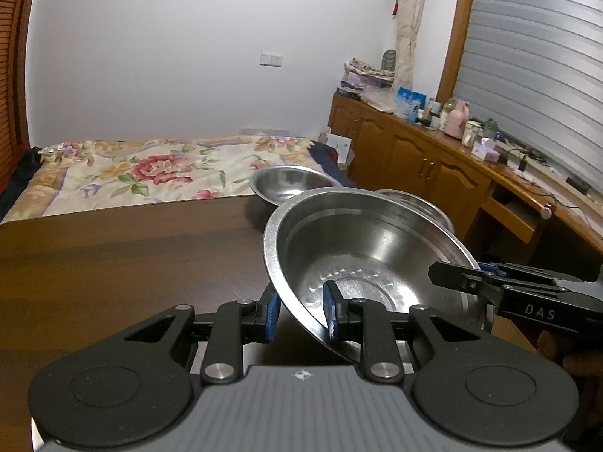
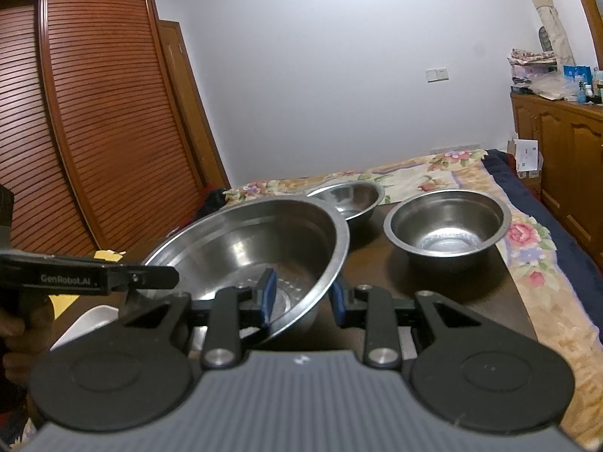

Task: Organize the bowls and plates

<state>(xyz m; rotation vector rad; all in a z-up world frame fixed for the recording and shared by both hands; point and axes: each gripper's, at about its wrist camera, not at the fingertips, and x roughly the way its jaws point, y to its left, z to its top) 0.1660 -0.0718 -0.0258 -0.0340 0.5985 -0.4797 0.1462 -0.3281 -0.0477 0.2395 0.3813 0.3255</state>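
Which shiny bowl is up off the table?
The biggest bowl, tilted, its rim between both grippers' fingers. The two smaller bowls sit flat behind it.

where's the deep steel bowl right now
In the right wrist view, the deep steel bowl stands on the table's right side, beside the tilted big basin.

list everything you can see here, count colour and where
large bowl: 1, steel, tilted, rim between both tools' fingers
deep bowl: 1, steel, on table, right of the large bowl
shallow bowl: 1, steel, table's far edge
table: 1, dark brown wood, under the bowls
white dish: 1, white, low left in right wrist view, partly hidden
bed: 1, floral cover, beyond table
wardrobe: 1, reddish slatted doors, left wall
cabinets: 1 run, brown, cluttered top, right wall
left tool: 1, black, blue pads, straddling near rim
right tool: 1, black, blue pads, straddling opposite rim
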